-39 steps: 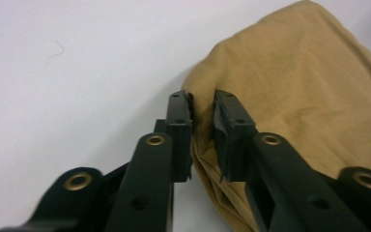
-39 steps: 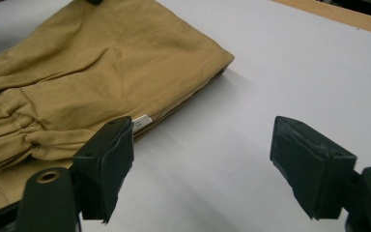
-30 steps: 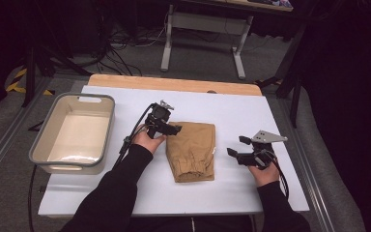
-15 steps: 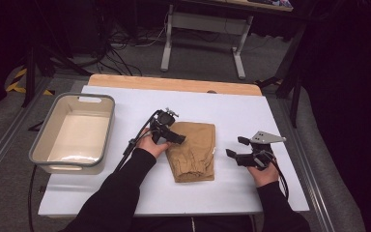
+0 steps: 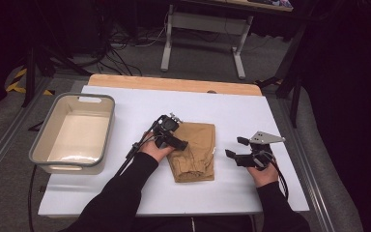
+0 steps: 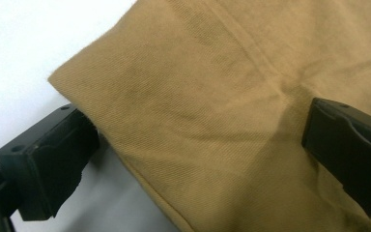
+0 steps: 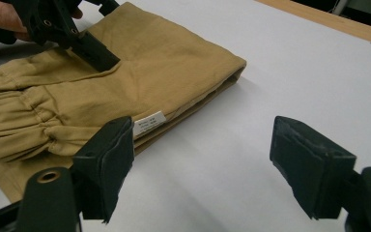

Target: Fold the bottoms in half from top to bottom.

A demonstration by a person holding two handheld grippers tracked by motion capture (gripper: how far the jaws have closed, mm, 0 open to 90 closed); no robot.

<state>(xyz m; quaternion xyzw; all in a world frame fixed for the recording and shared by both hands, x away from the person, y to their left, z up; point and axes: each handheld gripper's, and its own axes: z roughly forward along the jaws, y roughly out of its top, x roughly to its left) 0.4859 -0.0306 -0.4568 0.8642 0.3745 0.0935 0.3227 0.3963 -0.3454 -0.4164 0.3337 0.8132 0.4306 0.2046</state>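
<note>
Left gripper (image 5: 179, 144) sits at the left edge of the folded tan trousers (image 5: 194, 150), mid-table, person's left hand (image 5: 155, 151) wrapped round its body from below, black sleeve running back toward the bottom edge. It points right and slightly down across the cloth. Jaws have just been opening and now stand wide apart; in the left gripper view the trousers (image 6: 232, 111) lie between them, one jaw off the fabric edge over the white table top (image 6: 24, 53), the other resting on or just above the cloth, no pinch. In the right gripper view one left jaw tip presses down into the fabric.

Right gripper (image 5: 236, 147) is near the trousers' right side but apart from them, held in the right hand (image 5: 262, 173), grey three-cornered plate (image 5: 266, 138) on top, pointing left toward the cloth. Jaws apart, nothing between them but bare table (image 7: 232, 159); trousers (image 7: 125, 87) lie just beyond the left-hand jaw in that view, white label (image 7: 149, 122) at the fold edge.

Grey bin (image 5: 41, 145) stands at the table's left side, well apart from the trousers; pale inside, nothing visible in it. White table top (image 5: 251, 108) rests on a wooden board (image 5: 174, 83) showing along the far edge.
</note>
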